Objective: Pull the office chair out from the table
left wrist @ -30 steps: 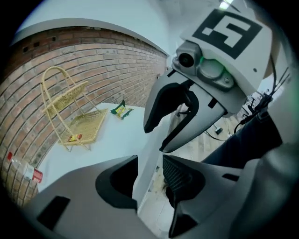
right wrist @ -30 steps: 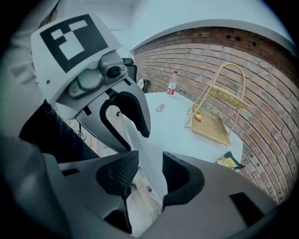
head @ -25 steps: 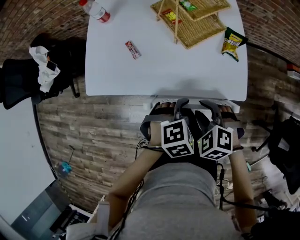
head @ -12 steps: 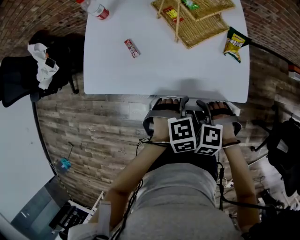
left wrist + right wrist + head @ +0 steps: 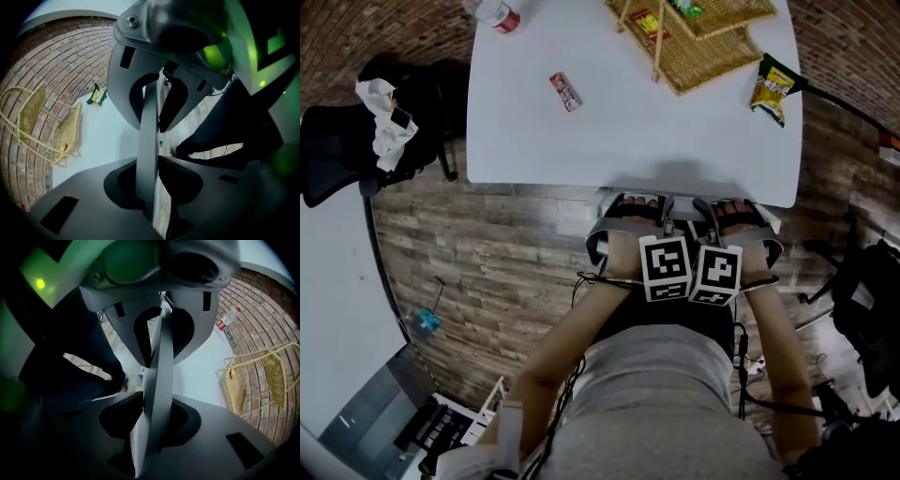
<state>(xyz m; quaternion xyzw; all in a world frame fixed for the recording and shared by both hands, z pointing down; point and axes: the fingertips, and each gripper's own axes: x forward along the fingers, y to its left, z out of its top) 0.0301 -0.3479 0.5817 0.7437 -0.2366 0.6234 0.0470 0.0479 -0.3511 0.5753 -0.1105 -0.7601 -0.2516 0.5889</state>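
The office chair's grey backrest rim [image 5: 598,236] shows just below the white table's [image 5: 628,141] near edge, tucked in under it. Both grippers point steeply down onto the rim's top, side by side, with their marker cubes touching. In the left gripper view the thin grey rim [image 5: 146,154] runs through the notches of my left gripper [image 5: 149,136], whose jaws are closing on it. My right gripper [image 5: 159,376] holds the same rim [image 5: 157,394] the same way, its jaws closing too. In the head view, left gripper [image 5: 664,211] and right gripper [image 5: 705,211] sit mid-rim.
On the table lie a wicker rack [image 5: 703,42], a snack packet [image 5: 772,86], a candy bar [image 5: 565,91] and a bottle [image 5: 495,13]. A black chair with white cloth [image 5: 380,127] stands at the left. Another black chair [image 5: 867,309] is at the right. My legs stand close behind the backrest.
Both grippers sank onto the backrest's top rim and rolled so their cubes face up. Their jaws went from wide apart to closing round the rim.
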